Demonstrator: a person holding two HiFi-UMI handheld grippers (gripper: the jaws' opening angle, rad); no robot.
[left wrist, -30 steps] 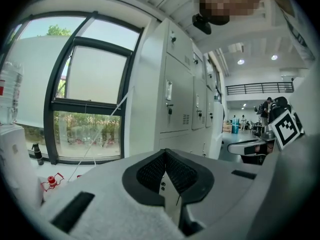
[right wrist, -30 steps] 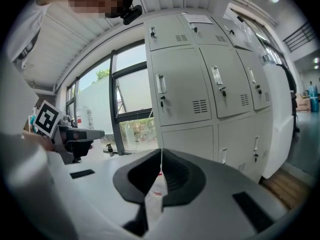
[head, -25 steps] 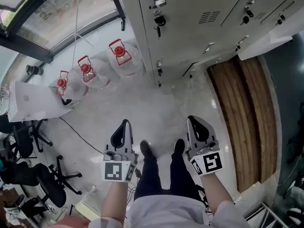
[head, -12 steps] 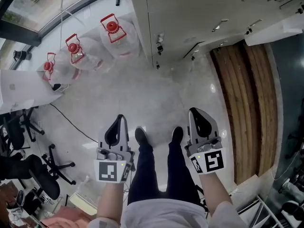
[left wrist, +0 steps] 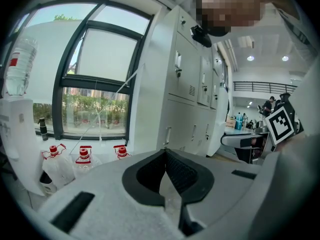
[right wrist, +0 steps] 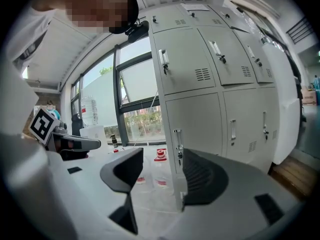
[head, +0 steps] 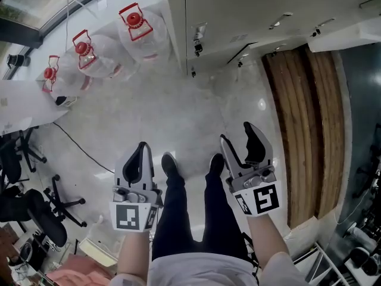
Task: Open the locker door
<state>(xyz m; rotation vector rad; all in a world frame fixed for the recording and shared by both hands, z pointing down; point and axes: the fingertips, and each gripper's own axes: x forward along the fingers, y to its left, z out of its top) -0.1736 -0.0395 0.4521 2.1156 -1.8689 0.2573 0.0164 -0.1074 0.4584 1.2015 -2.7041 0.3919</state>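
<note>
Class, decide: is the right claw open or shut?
Open: the right claw has just been opening; its jaws stand apart, nothing between them.

An office-type workplace: a bank of grey metal lockers (head: 238, 11) on polished stone floor (head: 178, 112), water jugs (head: 140, 31) just beside the lockers under a large window (left wrist: 95, 59), and swivel office chairs (head: 41, 219) well apart from the lockers.

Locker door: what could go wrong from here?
1. The right gripper has just been opening, with nothing between its jaws, and hangs well short of the lockers; their handles are slim, so a grip may slip.
2. The doors look alike: it could pick the wrong one.
3. A cable lies loose on the floor: possible trip.
</note>
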